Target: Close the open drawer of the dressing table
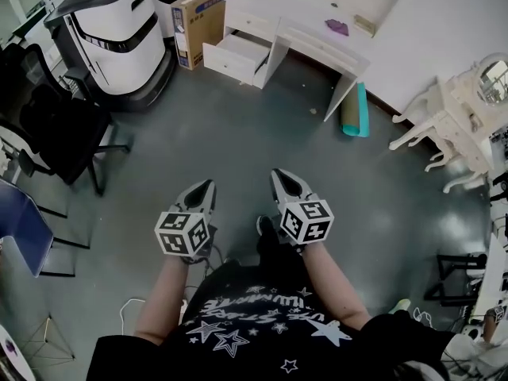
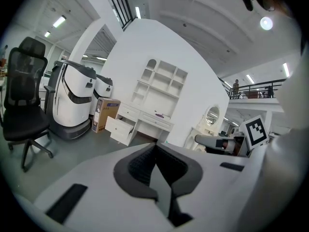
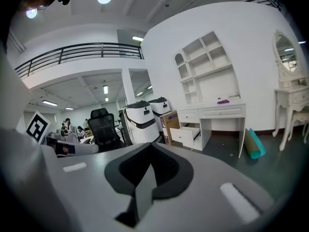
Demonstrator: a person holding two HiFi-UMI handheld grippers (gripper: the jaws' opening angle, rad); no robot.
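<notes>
Holding in our left hand: the left gripper (image 1: 208,185), its jaws pressed together with nothing between them.
Right gripper (image 1: 279,175): in our right hand, just beside the left one, jaws likewise closed and empty; both point ahead over the grey floor (image 1: 238,133).
Drawer (image 1: 234,58): we see it pulled out on the left side of the dressing table (image 1: 317,42), well apart from both grippers.
On the table: a small purple thing (image 1: 336,27).
Cardboard box (image 1: 198,18): on the floor just left of the drawer, beside two white machines (image 1: 119,30).
Teal roll (image 1: 355,111): on the floor just beside the table's right leg.
Office chair (image 1: 67,129): black, at our far left.
Mirrored vanity (image 1: 456,113): at our right, near the wall.
</notes>
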